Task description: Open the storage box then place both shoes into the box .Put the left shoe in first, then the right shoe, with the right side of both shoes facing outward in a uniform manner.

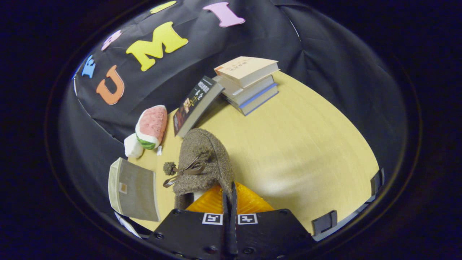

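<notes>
Storage box (134, 189): a pale, ribbed box at the desk's (306, 151) near left edge, well to the left of the gripper; whether its lid is open or closed cannot be told. Beyond it, against the black cloth wall, lies a watermelon-slice plush (151, 126) with a small white item (133, 146) touching its lower end. A dark book (195, 106) leans tilted against a stack of books (249, 85) at the far side of the desk. Shoe (205, 162): a brown fuzzy slipper with a ribbon bow and pompom, orange sole (245, 202) showing, held off the desk just ahead of the gripper. Gripper (229, 196): fingers nearly together, both pressing on the thin edge of the shoe at its heel end. Right of the shoe the desk surface is bare wood.
</notes>
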